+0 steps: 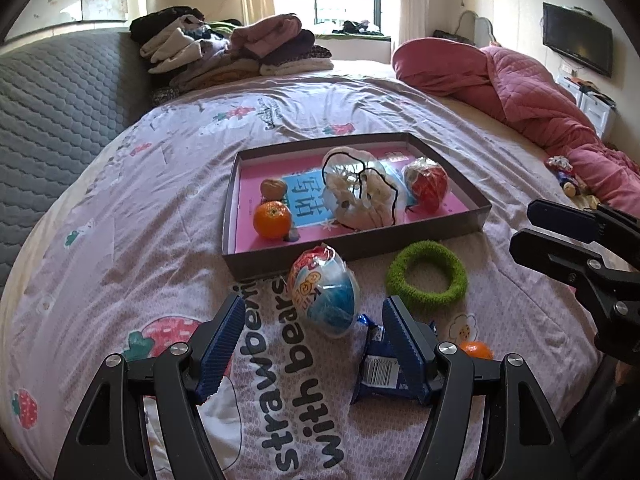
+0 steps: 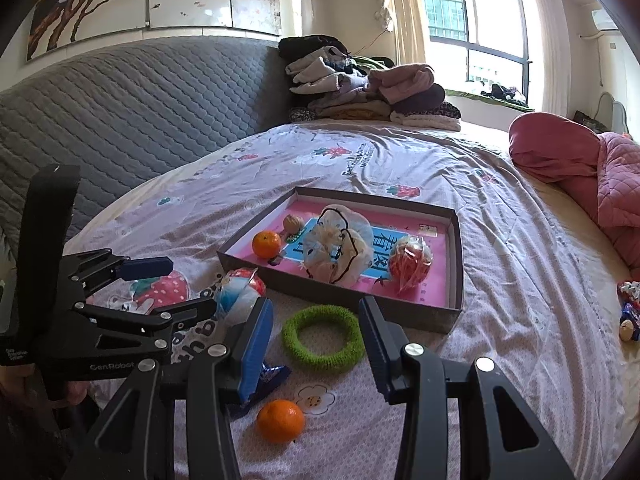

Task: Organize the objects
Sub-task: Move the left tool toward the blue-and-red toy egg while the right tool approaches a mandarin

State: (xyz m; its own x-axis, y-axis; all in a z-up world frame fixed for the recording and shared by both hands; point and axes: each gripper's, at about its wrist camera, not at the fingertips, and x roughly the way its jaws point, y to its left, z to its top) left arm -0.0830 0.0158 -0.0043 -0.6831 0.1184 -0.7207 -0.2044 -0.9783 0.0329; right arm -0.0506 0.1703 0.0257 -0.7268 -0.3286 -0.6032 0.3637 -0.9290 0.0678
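A shallow grey box (image 1: 352,249) with a pink floor lies on the bed. It holds an orange (image 1: 272,219), a walnut (image 1: 273,189), a clear bag of white items (image 1: 360,194) and a red wrapped ball (image 1: 426,184). In front of the box lie a blue-and-white wrapped ball (image 1: 324,292), a green fuzzy ring (image 1: 397,276), a blue snack packet (image 1: 378,374) and a small orange (image 2: 280,420). My left gripper (image 1: 314,344) is open just short of the wrapped ball, holding nothing. My right gripper (image 2: 316,340) is open, its fingers either side of the green ring (image 2: 304,351), pads not touching it.
Folded clothes (image 1: 224,48) are stacked at the far corner against the grey quilted headboard (image 2: 120,120). A pink quilt (image 1: 520,88) is bunched along the right side. Small toys (image 2: 630,312) lie near the right edge. The bedsheet is wrinkled around the box.
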